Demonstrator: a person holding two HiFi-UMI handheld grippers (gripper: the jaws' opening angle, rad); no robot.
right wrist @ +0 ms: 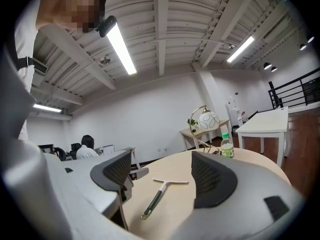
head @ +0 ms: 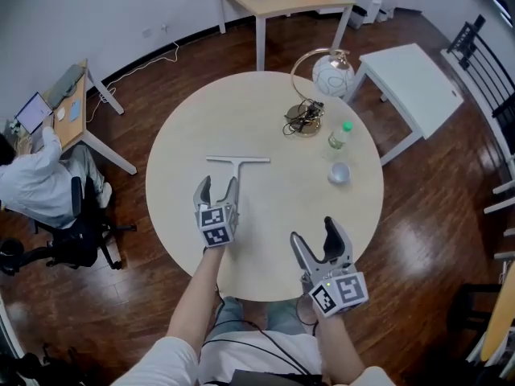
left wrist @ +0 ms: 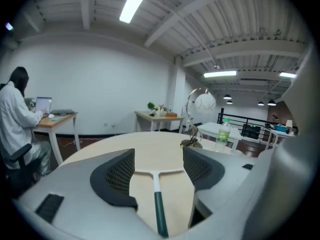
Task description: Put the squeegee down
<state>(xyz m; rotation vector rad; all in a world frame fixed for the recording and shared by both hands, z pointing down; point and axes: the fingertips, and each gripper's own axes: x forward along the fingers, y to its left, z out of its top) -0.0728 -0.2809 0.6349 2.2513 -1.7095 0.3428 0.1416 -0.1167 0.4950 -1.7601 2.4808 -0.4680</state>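
Squeegee [head: 238, 167] lies flat on the round table [head: 185, 119], crossbar away from me, handle toward me; the handle runs between the jaws of my left gripper [head: 218, 185], clear of both pads; my right gripper [head: 315, 233] stands to the right, nearer me, at the table's near edge; 1 lamp [head: 322, 87], 1 bottle [head: 339, 137] and 1 small cup [head: 339, 173] sit at far right; 1 side table [head: 418, 87] stands beyond them.

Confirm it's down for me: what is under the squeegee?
The squeegee lies flat on the bare round table; nothing else shows beneath it. In the head view the left gripper, jaws open, covers the handle's near end.
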